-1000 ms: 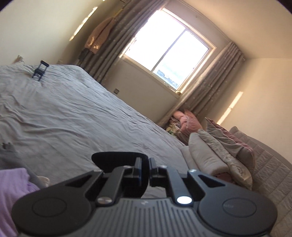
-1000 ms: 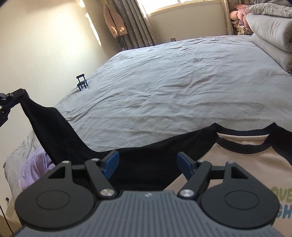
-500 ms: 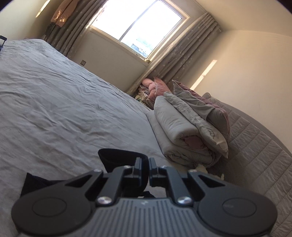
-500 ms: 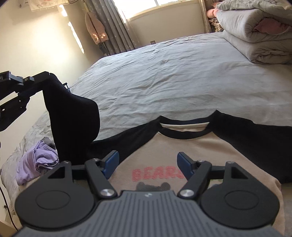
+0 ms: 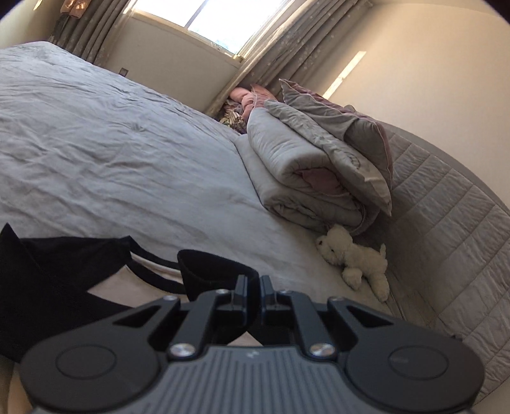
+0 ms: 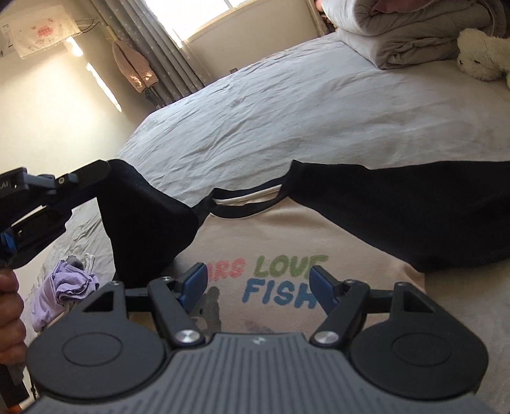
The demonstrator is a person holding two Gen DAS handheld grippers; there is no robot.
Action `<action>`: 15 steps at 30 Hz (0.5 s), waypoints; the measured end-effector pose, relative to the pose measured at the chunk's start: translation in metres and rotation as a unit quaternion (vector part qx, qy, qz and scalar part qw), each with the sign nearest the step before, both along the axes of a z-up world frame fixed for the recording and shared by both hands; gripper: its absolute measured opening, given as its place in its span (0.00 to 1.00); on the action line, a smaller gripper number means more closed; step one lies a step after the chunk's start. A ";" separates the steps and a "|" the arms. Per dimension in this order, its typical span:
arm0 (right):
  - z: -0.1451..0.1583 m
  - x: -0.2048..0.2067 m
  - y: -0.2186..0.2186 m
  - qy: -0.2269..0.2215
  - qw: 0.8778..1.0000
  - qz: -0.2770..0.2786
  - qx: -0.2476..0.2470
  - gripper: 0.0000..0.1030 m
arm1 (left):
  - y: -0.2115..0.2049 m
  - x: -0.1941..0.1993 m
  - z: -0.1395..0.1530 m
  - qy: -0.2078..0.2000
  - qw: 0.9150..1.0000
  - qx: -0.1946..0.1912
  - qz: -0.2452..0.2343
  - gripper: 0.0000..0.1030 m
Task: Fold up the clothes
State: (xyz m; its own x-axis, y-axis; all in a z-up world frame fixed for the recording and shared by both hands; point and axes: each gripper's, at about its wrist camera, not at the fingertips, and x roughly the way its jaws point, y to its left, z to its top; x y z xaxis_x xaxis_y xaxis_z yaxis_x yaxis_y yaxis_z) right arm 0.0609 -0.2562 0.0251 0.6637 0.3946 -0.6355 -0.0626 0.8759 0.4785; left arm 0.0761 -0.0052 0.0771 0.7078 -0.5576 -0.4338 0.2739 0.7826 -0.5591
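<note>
A: Left tongs (image 5: 253, 294)?
B: Closed tight on the black sleeve cuff (image 5: 210, 270), bottom centre of the left wrist view. In the right wrist view they come in from the left edge, lifting that sleeve (image 6: 143, 216) off the bed.

A: Right tongs (image 6: 258, 286)?
B: Wide open, nothing in them. Blue pads (image 6: 194, 280) well apart, hovering over the shirt print, lower centre of frame.

A: Where is the shirt?
B: The shirt (image 6: 287, 242) lies flat on the grey bed (image 6: 302, 105), beige body with black sleeves and collar, lettering reads "LOVE FISH". The other sleeve (image 6: 414, 207) lies spread out toward the right edge.

A: Anything else?
B: Purple garment (image 6: 63, 286) crumpled at lower left. White plush toy (image 5: 353, 258) on the bed right of centre, just beside a folded quilt stack (image 5: 312, 165). A hand (image 6: 9, 318) at the far left edge grips the left tool. Curtains (image 6: 153, 47) and a window (image 5: 223, 19) at the top.
</note>
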 end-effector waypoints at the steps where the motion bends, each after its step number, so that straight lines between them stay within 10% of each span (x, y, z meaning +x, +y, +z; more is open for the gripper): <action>1: -0.002 0.002 -0.003 0.007 1.000 -0.005 0.003 0.72 | -0.004 -0.001 -0.005 0.005 1.000 0.002 -0.002 0.07; 15: -0.009 0.010 -0.021 0.046 0.998 -0.015 0.031 0.72 | -0.037 -0.014 -0.067 0.059 0.997 0.021 -0.038 0.07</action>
State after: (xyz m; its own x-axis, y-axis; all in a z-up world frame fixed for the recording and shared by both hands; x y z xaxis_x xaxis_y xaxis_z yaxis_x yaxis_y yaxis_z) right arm 0.0704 -0.2774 0.0156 0.6150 0.4160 -0.6699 0.0094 0.8456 0.5338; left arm 0.0626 -0.0420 0.0102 0.6072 -0.5870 -0.5354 0.2673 0.7855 -0.5581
